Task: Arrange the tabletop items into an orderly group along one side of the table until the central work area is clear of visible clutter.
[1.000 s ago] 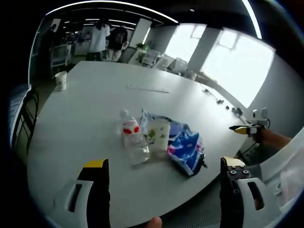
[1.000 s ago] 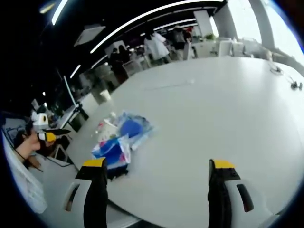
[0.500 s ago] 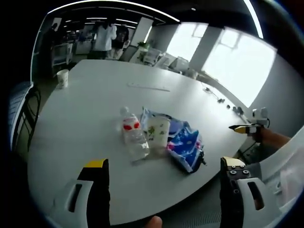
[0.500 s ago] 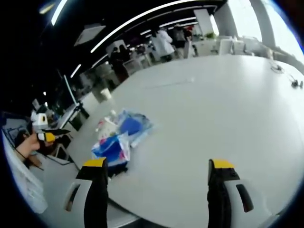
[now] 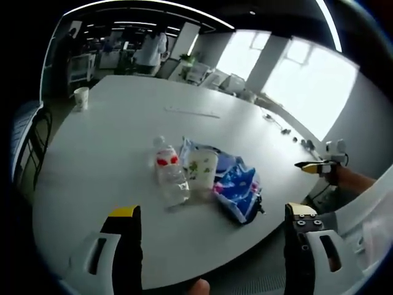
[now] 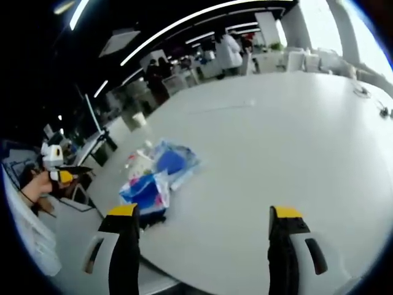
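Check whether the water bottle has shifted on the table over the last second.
No. The water bottle still lies against the printed cup and blue bags; the slight drift against the paper cup fits camera motion.

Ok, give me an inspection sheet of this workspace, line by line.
Surface: large white table, mostly bare.
Job's things: clear bottle with a red label, lying down; pale printed cup beside it; blue packets next to the cup, near the table edge.
Clutter: paper cup at the far corner; thin strip farther along.
Grippers: left gripper and right gripper open, holding nothing.
Cables: small dark items by the window side, unclear.
Surroundings: bright windows, people standing far back.
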Available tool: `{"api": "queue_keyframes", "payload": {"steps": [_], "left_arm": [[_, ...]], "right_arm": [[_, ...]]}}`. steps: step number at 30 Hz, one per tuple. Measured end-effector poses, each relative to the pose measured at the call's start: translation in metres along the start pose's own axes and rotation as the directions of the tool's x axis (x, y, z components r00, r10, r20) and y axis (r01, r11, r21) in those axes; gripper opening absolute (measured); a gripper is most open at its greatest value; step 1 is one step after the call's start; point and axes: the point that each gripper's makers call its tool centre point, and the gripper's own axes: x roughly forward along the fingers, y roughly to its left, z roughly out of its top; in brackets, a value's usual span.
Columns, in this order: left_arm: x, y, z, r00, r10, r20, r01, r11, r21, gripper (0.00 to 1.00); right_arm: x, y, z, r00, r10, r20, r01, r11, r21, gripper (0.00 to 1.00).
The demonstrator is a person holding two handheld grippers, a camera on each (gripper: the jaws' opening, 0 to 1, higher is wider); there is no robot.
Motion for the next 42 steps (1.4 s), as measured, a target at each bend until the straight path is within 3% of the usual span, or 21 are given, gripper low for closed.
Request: {"api": "queue_keyframes", "payload": {"steps": [15,42], "left_arm": [[0.009,0.003,-0.002,1.000,-0.009,-0.018,0.009,1.000,-0.001,0.94],[0.022,0.003,-0.017,0.997,-0.029,-0.073,0.029,1.000,-0.008,0.92]], "right_arm": [[0.011,0.003,0.000,1.000,0.020,-0.008,-0.020,1.000,-0.009,0.84],[0.035,0.031,-0.013,0.994,0.078,-0.072,-0.080,0.997,-0.022,0.83]]}}
